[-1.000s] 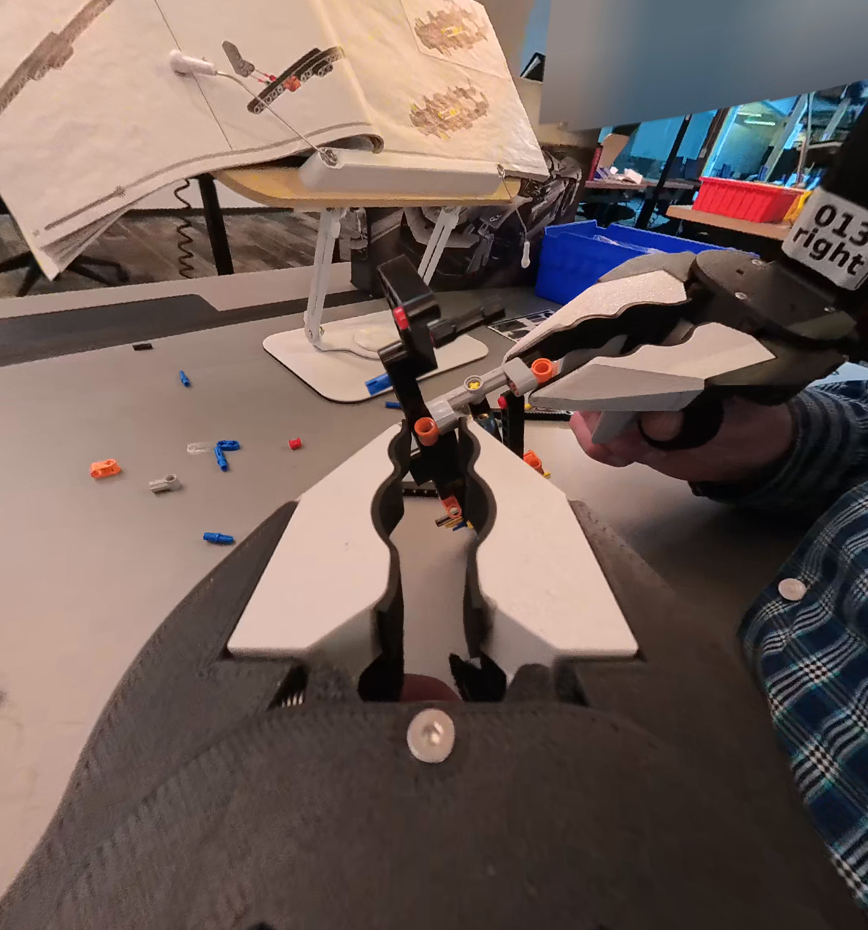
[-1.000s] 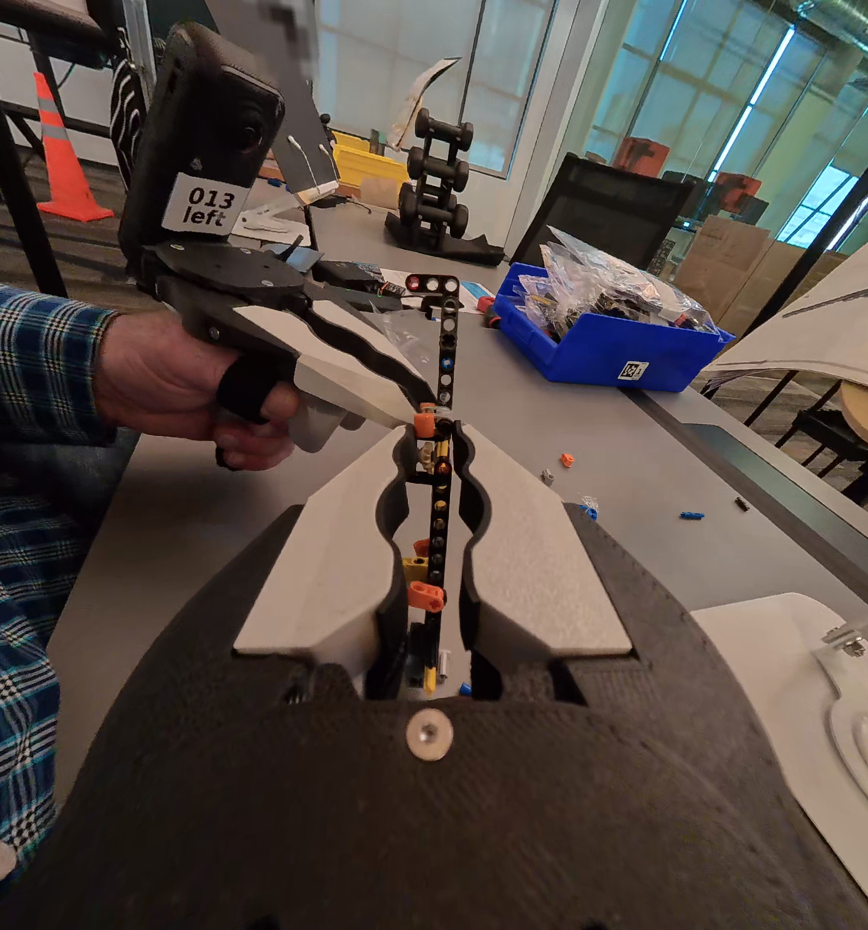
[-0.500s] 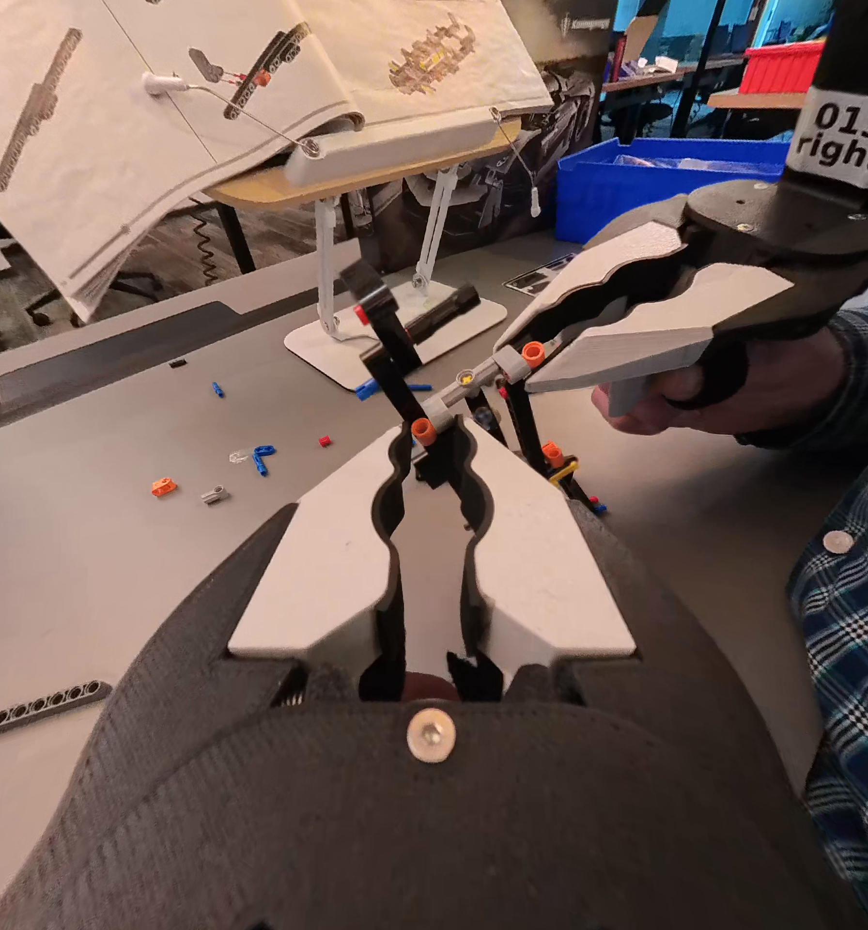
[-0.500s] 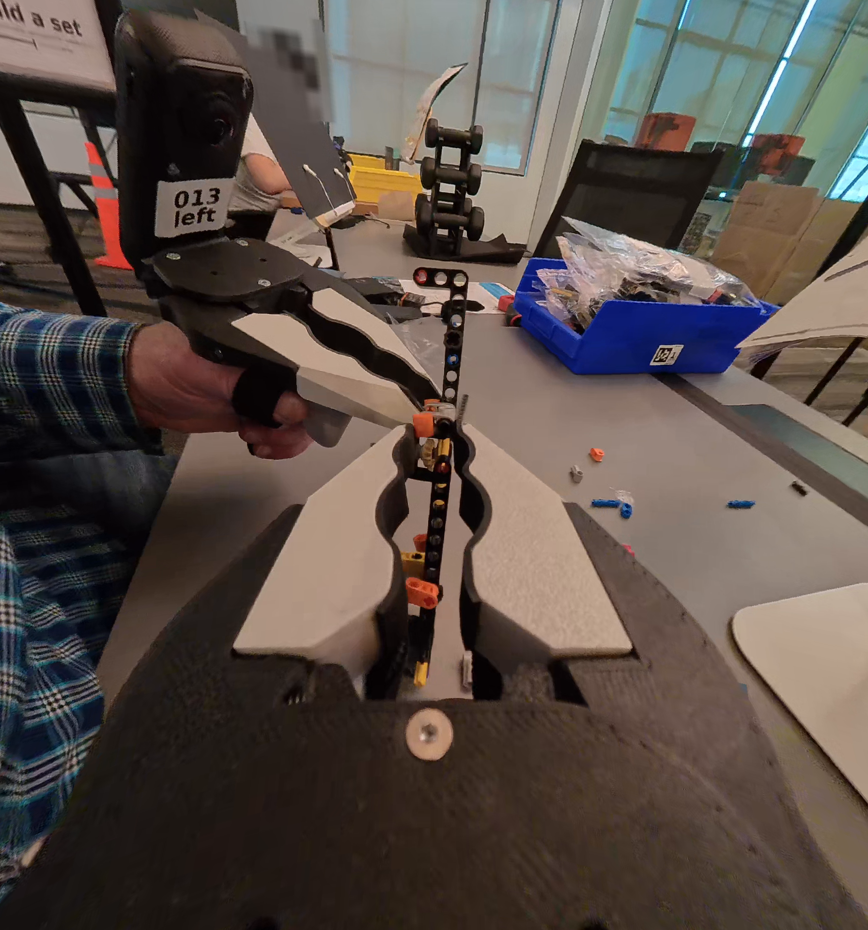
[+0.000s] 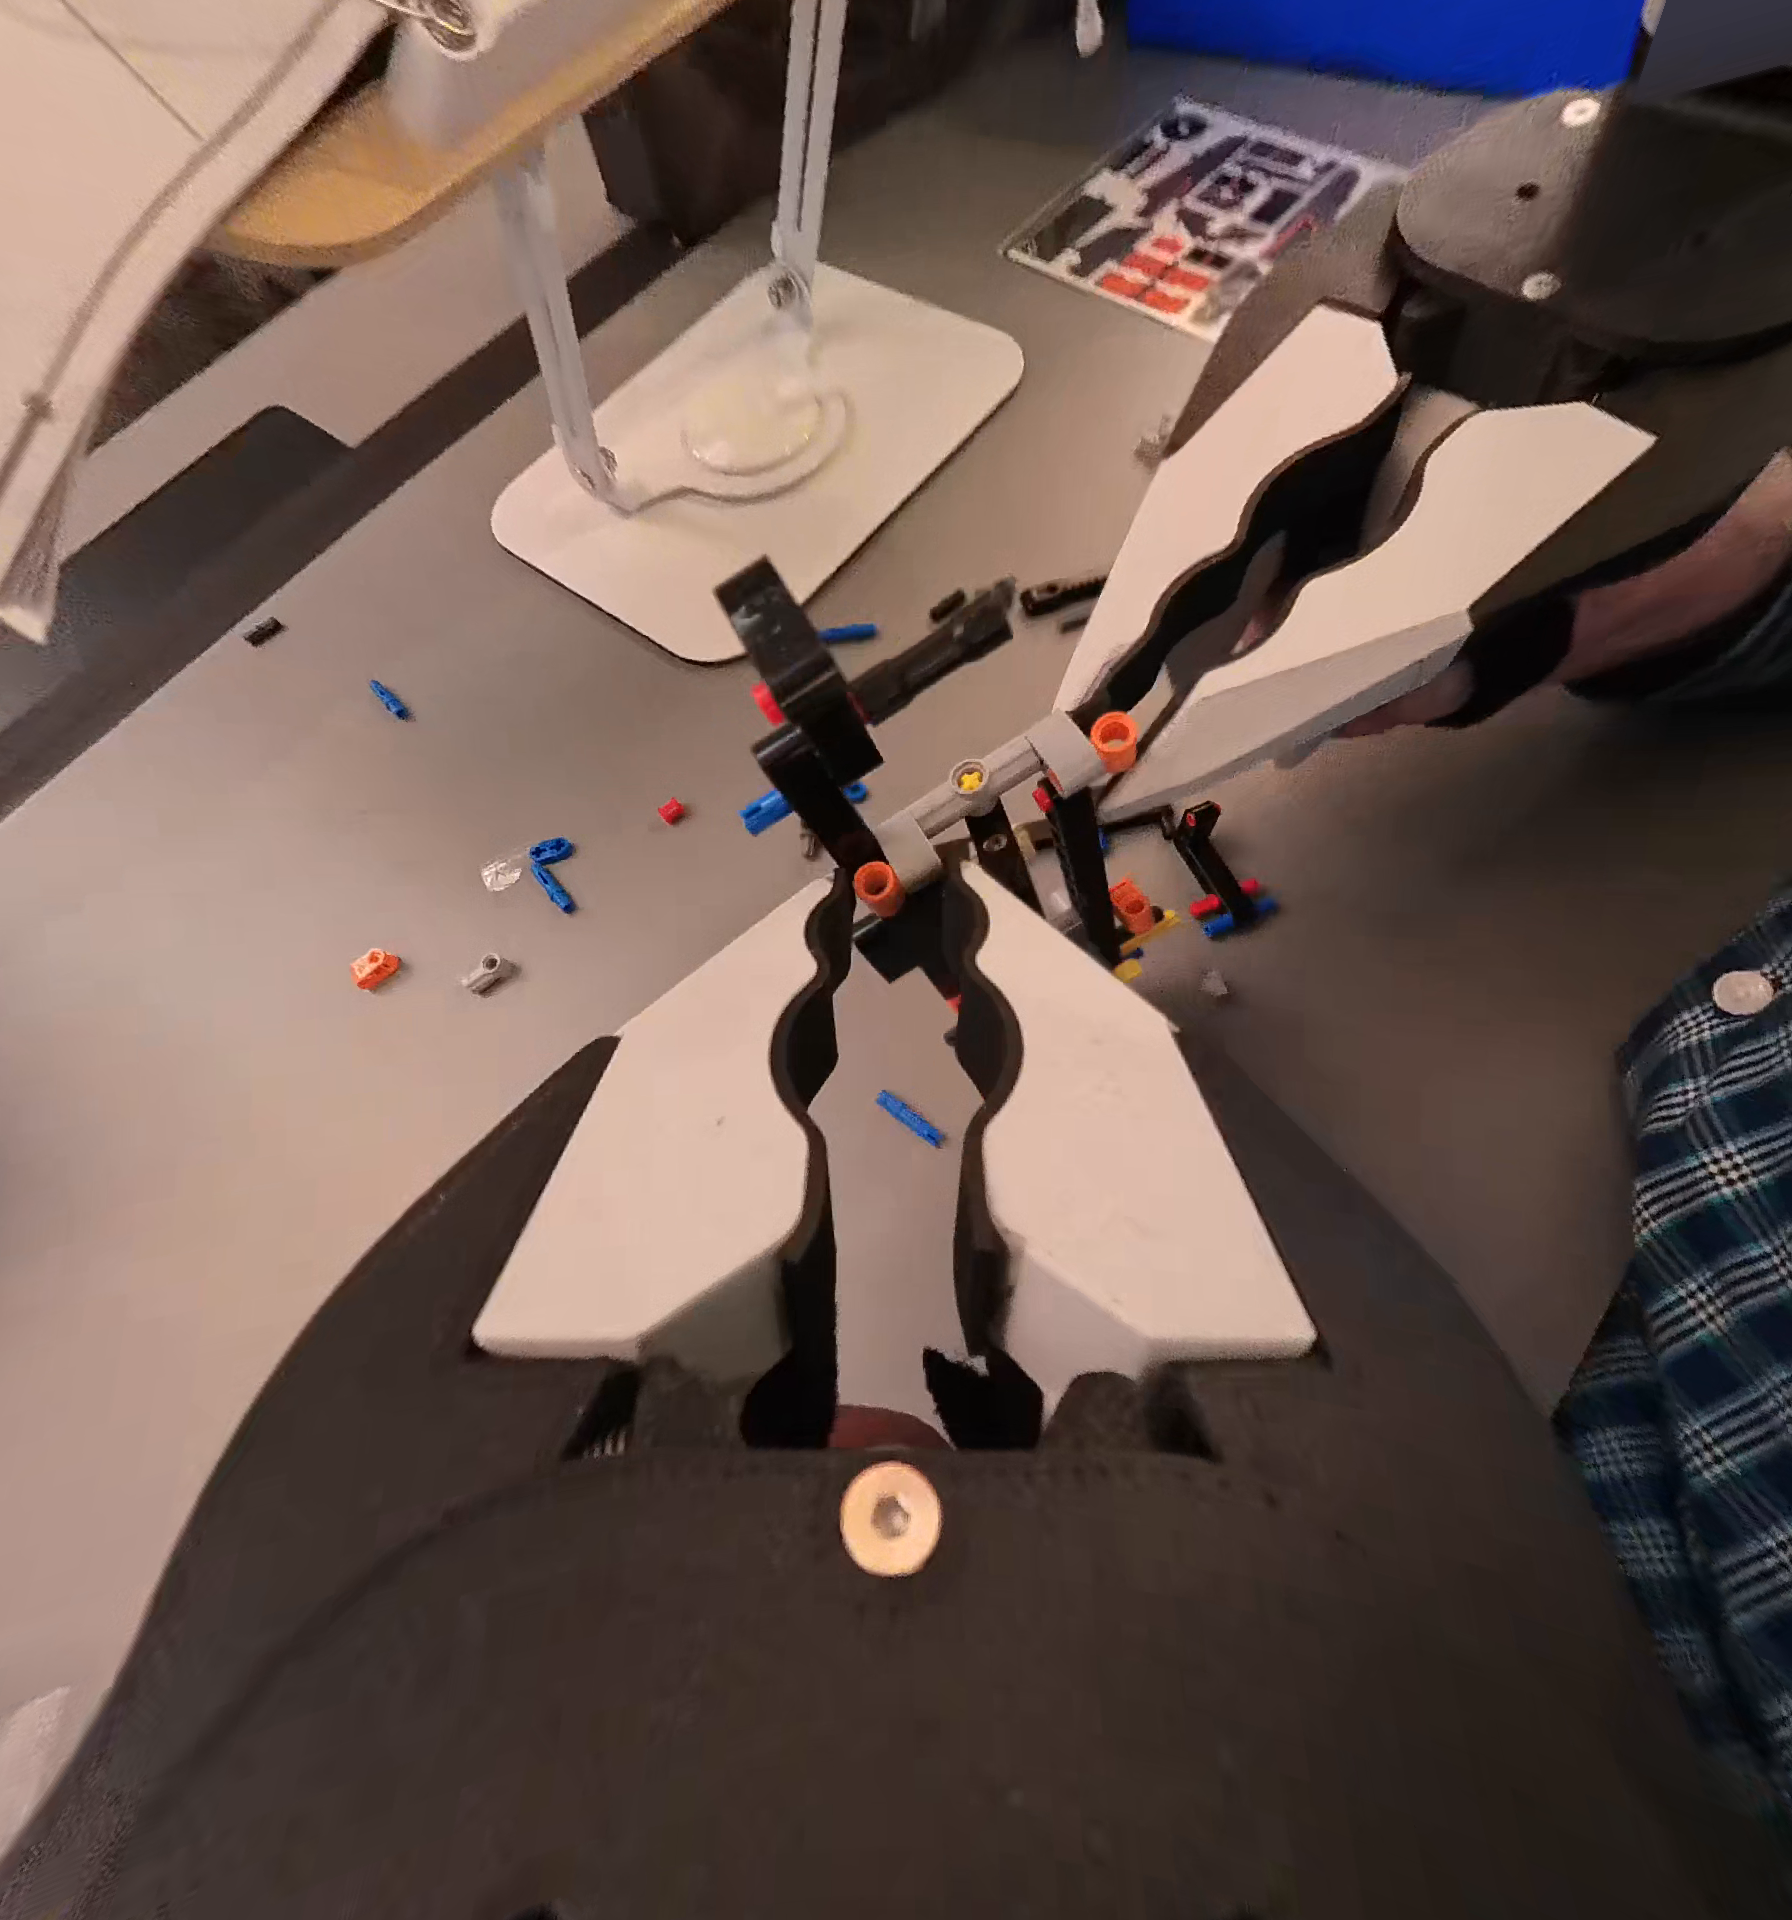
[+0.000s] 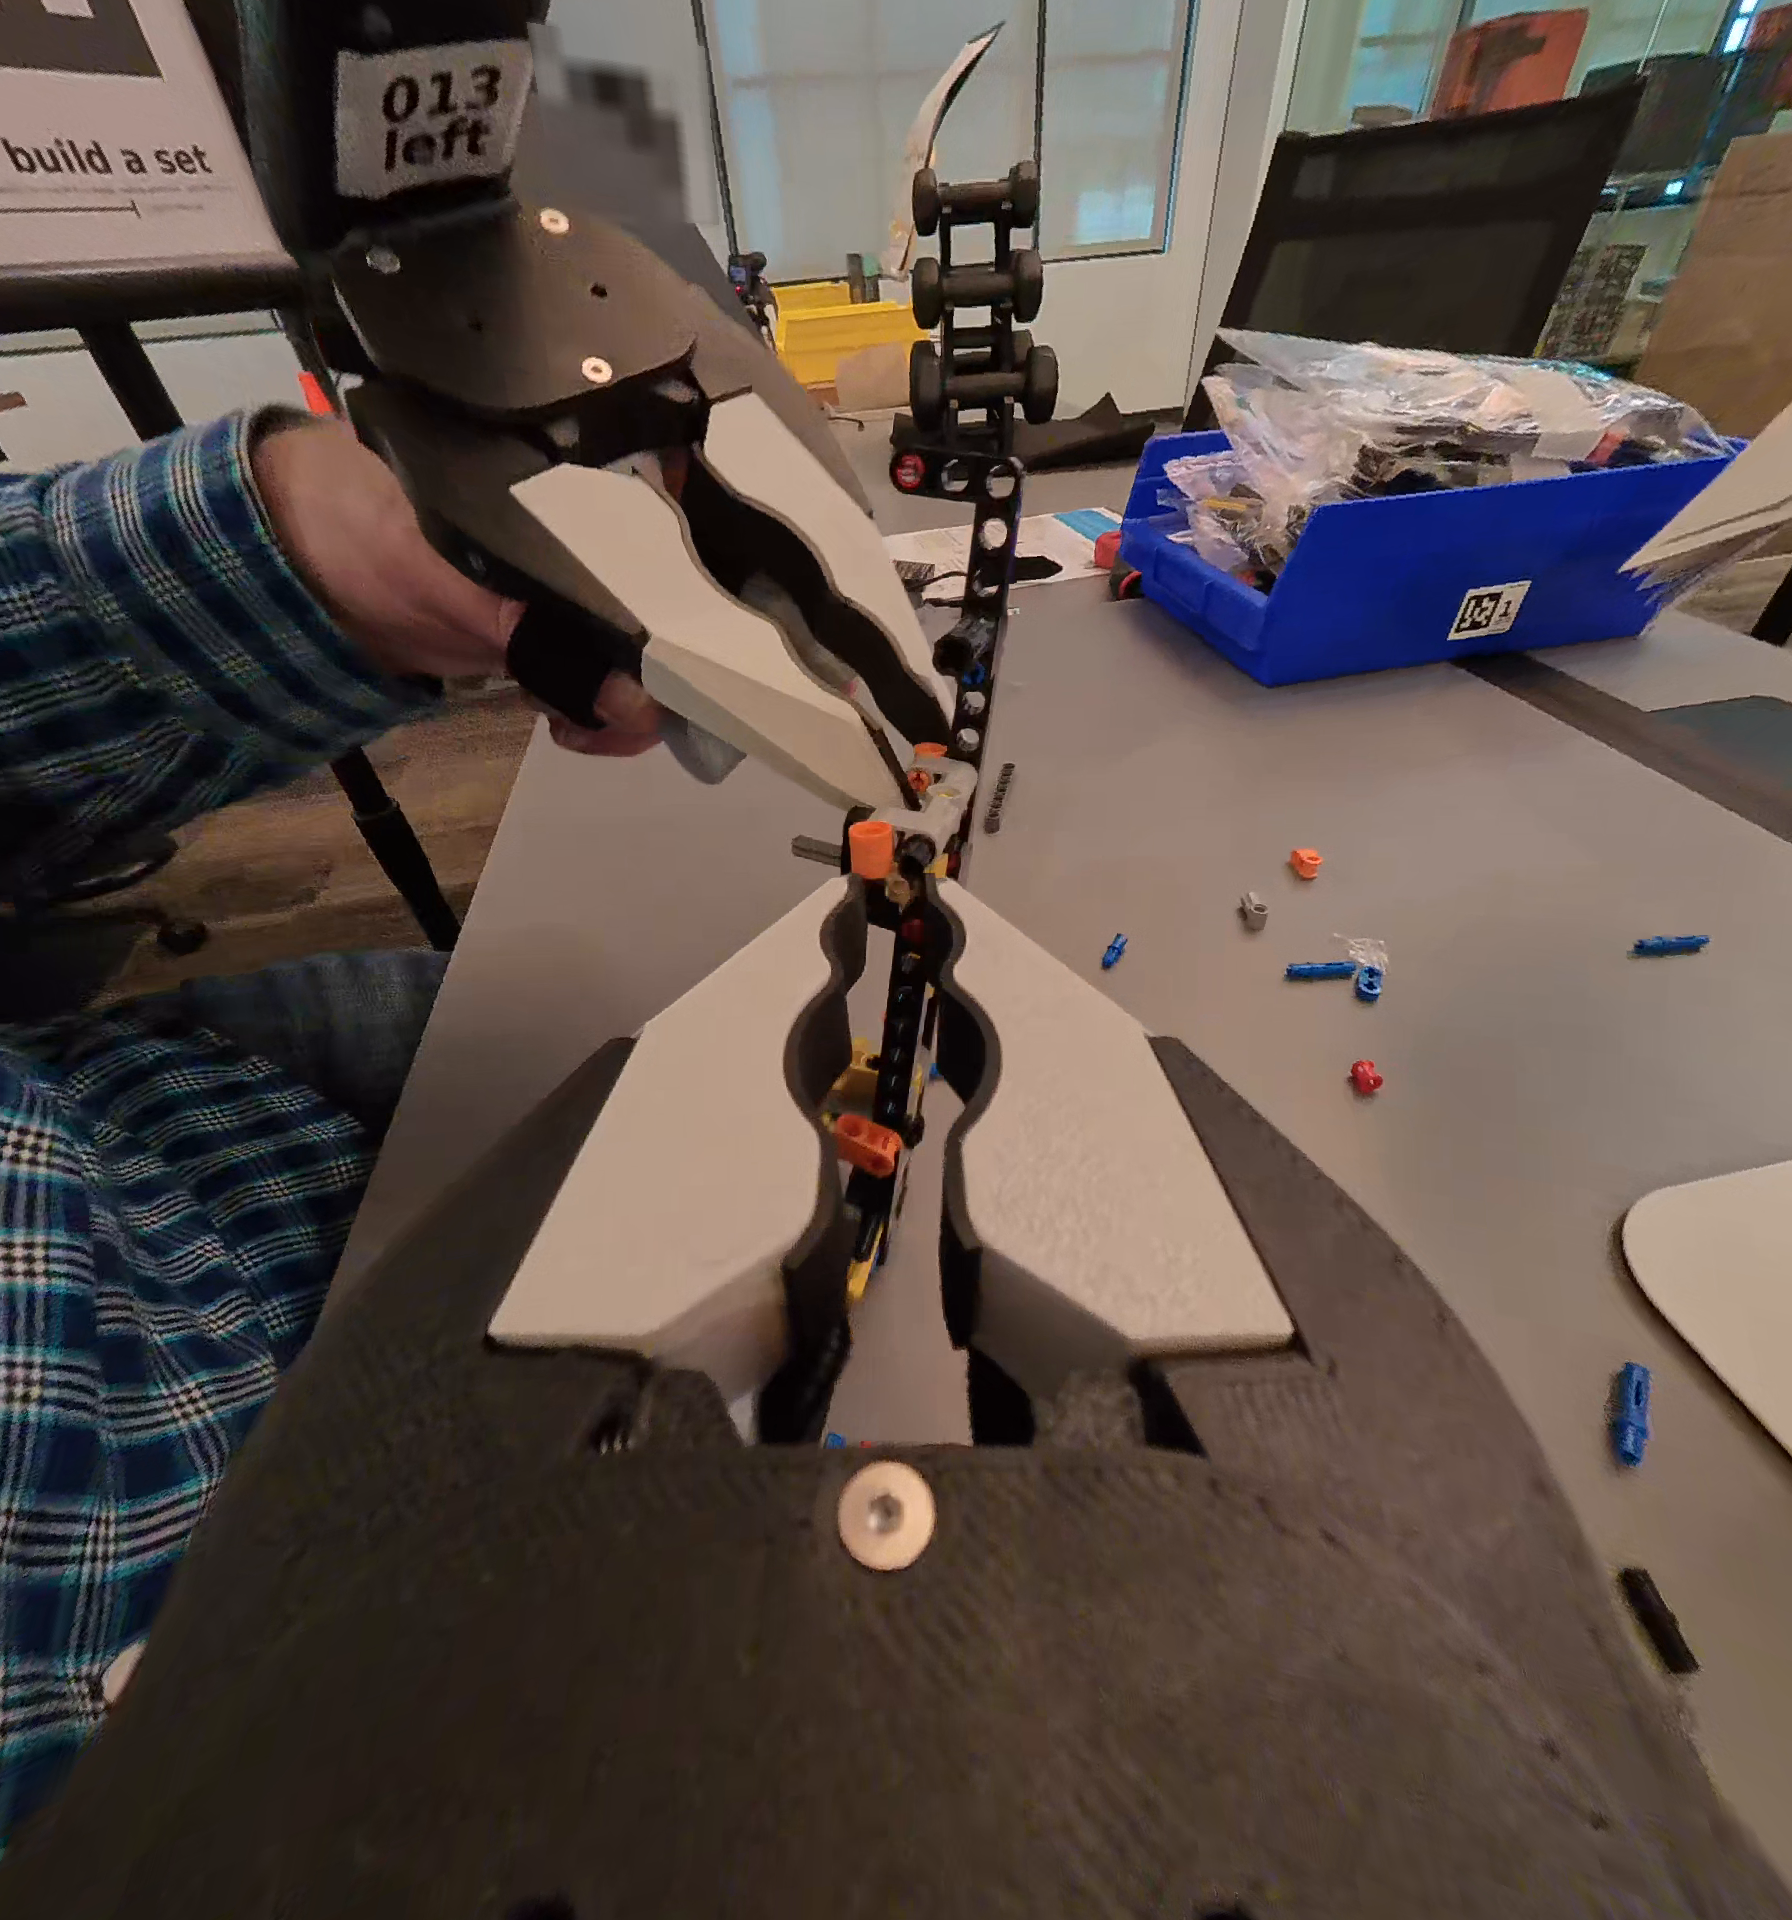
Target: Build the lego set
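Two grippers are meeting over a wide grey table point(image 5: 196, 1091), and you are holding one in each hand. Your left gripper point(image 5: 897, 914) is pinching its fingertips almost together on the black part of the lego assembly point(image 5: 819, 748), holding it raised above the tabletop. Your right gripper point(image 6: 897, 904) is likewise nearly closed, its tips clamping the other end of the same build, close to a grey crossbar point(image 5: 985, 790) with an orange pin at each end. From the right wrist view, a long black beam point(image 6: 980, 613) with holes is rising upright from the point where both tips are meeting.

Behind that, a blue bin point(image 6: 1411, 571) full of clear bags is sitting far back on the table. A white stand base point(image 5: 767, 468) is resting near the middle, with a sticker sheet point(image 5: 1204, 218) lying beyond it. Smallest of all, loose blue, orange, red and grey pieces point(image 5: 549, 873) are lying scattered across the surface to your left.
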The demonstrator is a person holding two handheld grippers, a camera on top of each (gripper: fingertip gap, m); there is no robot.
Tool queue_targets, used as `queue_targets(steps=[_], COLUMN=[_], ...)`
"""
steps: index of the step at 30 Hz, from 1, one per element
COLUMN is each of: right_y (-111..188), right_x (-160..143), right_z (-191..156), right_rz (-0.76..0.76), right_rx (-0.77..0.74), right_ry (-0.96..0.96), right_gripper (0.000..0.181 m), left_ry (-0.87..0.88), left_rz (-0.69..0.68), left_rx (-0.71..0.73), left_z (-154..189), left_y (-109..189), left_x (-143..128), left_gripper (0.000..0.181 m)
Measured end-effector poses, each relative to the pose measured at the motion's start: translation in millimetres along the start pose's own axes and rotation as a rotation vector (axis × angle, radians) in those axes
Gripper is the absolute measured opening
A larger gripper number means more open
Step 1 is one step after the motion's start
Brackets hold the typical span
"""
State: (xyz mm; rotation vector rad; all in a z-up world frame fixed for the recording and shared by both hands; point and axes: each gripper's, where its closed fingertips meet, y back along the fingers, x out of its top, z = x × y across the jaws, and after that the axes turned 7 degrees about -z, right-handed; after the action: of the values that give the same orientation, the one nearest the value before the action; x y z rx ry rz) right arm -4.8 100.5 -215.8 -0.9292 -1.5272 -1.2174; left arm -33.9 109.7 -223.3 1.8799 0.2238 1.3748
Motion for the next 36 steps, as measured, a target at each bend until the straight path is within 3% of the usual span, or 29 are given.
queue_targets(steps=[10,15,23,30,36], right_y=[7.5,23.9,34.4,34.3,46.5], right_x=[0.0,-1.9,-19.6,-31.0,-40.9], right_z=[12.1,23.5,29.1,27.3,39.0], right_rz=[-0.037,-0.089,-0.153,-0.150,-0.129], right_rx=[0.012,-0.013,0.005,0.044,0.027], right_ry=[-0.026,0.013,-0.009,-0.060,-0.111], right_gripper=[0.022,0.021,0.019,0.016,0.014], left_ry=[-0.049,-0.098,-0.163,-0.136,-0.118], left_rz=[-0.125,-0.187,-0.485,-0.696,-0.872], left_rx=[-0.006,-0.012,-0.150,-0.364,-0.445], left_z=[-13.0,-16.2,-3.8,12.3,3.2], left_y=[-2.6,15.7,48.7,1.3,-47.1], left_x=[8.0,7.2,-23.2,-52.0,-75.6], left_gripper=[0.015,0.015,0.015,0.014,0.015])
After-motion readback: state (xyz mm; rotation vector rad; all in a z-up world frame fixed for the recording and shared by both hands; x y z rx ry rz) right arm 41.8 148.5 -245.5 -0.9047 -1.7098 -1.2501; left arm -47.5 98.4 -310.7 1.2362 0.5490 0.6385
